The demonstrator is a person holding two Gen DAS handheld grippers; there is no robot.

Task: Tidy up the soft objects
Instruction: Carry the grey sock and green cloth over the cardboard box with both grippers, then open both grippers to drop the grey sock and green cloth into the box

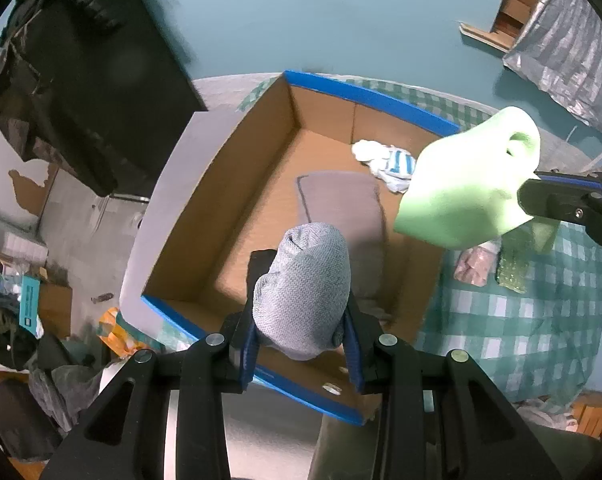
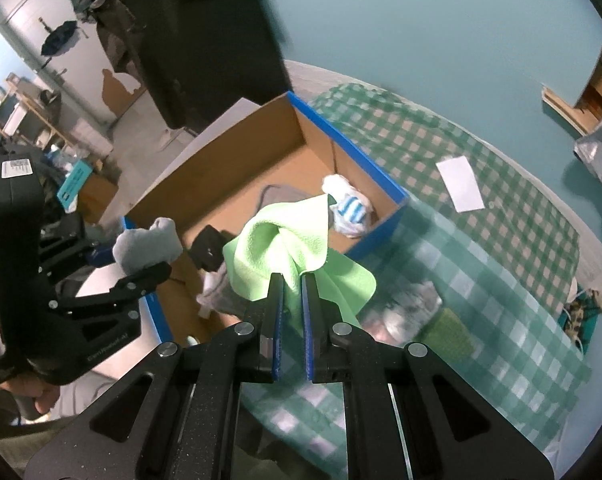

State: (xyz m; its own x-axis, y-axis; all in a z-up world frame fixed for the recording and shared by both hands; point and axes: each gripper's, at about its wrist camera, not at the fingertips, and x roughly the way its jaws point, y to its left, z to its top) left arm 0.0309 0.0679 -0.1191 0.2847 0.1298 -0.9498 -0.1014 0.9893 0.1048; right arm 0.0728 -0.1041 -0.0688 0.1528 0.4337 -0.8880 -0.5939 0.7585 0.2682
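**Two cloths held over the box**

Left gripper [image 1: 301, 320] clamps a rolled grey knitted cloth [image 1: 305, 292]; right gripper [image 2: 292, 284] pinches a crumpled, soft light-green fleece cloth [image 2: 289, 240]. Both hang above the open blue-edged cardboard box [image 1: 237, 184], which holds a flat grey cloth [image 1: 341, 204] and striped white-blue socks [image 1: 393, 162].

R gripper [image 2: 292, 280] pinches green cloth [image 2: 285, 236] over cardboard box [image 2: 237, 168].

A white paper slip [image 2: 460, 185] lies on the green checked tablecloth [image 2: 501, 240], a dark cabinet [image 1: 89, 80] stands beyond, and silver plastic sheeting [image 1: 573, 52] hangs against the teal wall [image 1: 321, 12].
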